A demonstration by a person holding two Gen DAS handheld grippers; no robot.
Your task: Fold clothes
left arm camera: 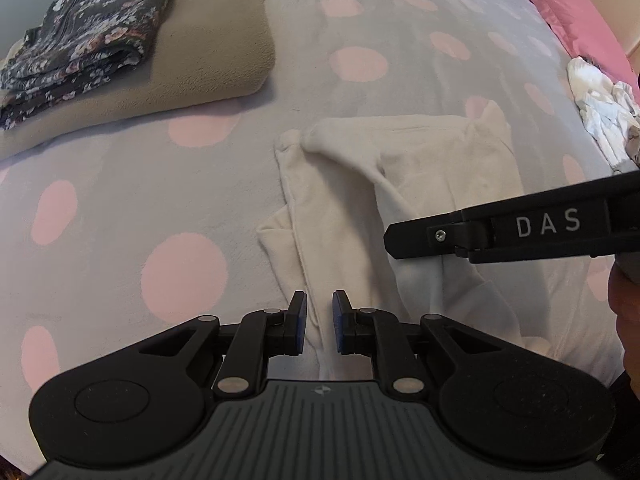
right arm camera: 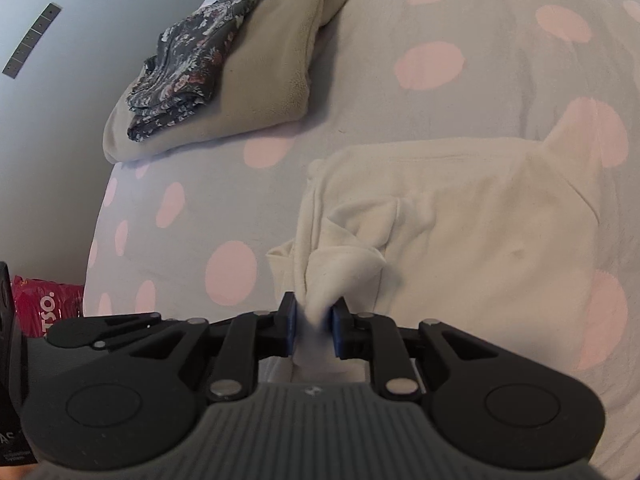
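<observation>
A cream garment (left arm camera: 420, 184) lies partly folded on the grey bedspread with pink dots (left arm camera: 120, 208). My left gripper (left arm camera: 319, 320) hovers over the garment's left edge, jaws a little apart with a strip of cloth seen between them, not clearly pinched. My right gripper (right arm camera: 313, 322) is shut on a bunched fold of the cream garment (right arm camera: 480, 232) and lifts it slightly. The right gripper also shows from the side in the left wrist view (left arm camera: 500, 232), over the garment's right part.
A folded floral garment (left arm camera: 80, 48) lies on a folded tan blanket (left arm camera: 212, 60) at the far left. A pink pillow (left arm camera: 568, 4) and crumpled white cloth (left arm camera: 600, 108) are at the far right. A red package (right arm camera: 44, 304) sits beside the bed.
</observation>
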